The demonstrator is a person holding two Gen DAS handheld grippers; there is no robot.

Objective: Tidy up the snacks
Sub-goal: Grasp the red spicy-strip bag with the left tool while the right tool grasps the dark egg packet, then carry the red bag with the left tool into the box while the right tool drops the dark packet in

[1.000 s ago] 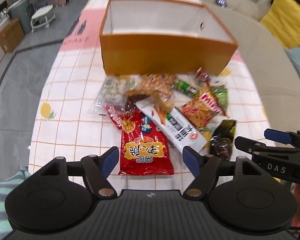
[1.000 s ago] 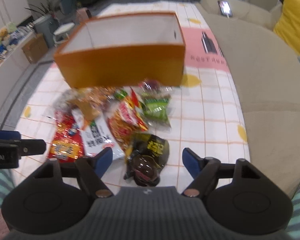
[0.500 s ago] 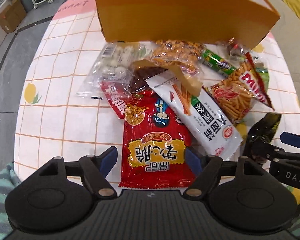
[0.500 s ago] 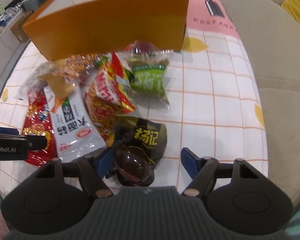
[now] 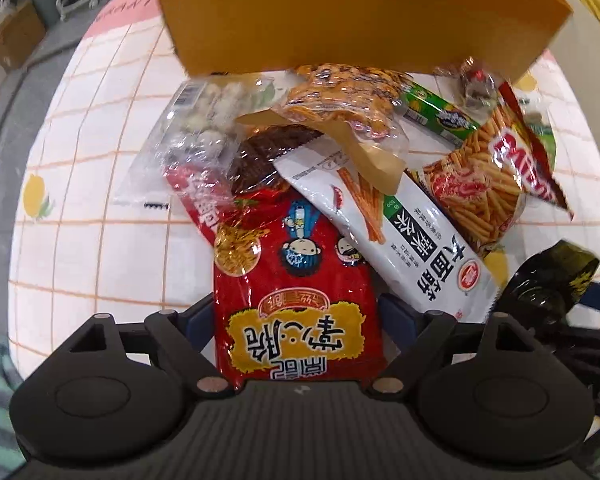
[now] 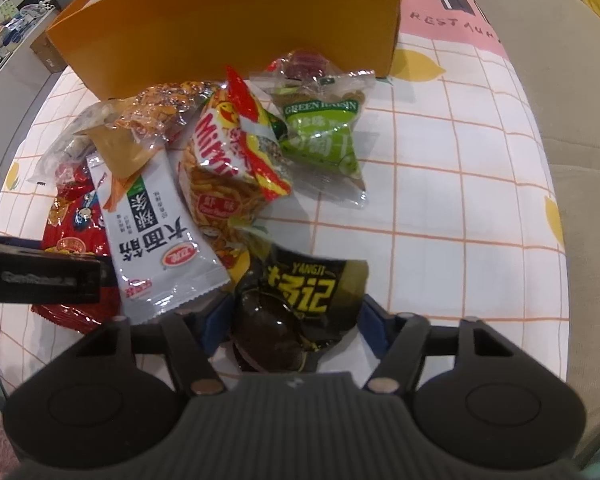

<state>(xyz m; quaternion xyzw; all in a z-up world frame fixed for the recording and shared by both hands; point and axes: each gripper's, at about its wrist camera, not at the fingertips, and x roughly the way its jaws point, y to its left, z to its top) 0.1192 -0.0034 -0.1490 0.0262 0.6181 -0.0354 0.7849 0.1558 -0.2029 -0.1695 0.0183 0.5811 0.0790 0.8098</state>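
A pile of snack packets lies on the checked tablecloth in front of an orange box (image 5: 340, 12), also in the right wrist view (image 6: 236, 20). My left gripper (image 5: 298, 320) is open, its fingers on either side of the near end of a red packet (image 5: 296, 292). My right gripper (image 6: 292, 320) is open around the near end of a black packet (image 6: 300, 296). A white packet (image 5: 400, 232) and an orange stick-snack bag (image 5: 492, 176) lie between them. A green raisin packet (image 6: 324, 136) lies near the box.
The table's right edge meets a beige sofa (image 6: 572, 112). A clear packet (image 5: 196, 128) lies at the pile's left. The other gripper's black arm (image 6: 40, 276) shows at the left of the right wrist view. Floor and furniture lie far left.
Both grippers have moved forward and down toward the pile. The red packet now sits between the left fingers and the black packet between the right fingers.
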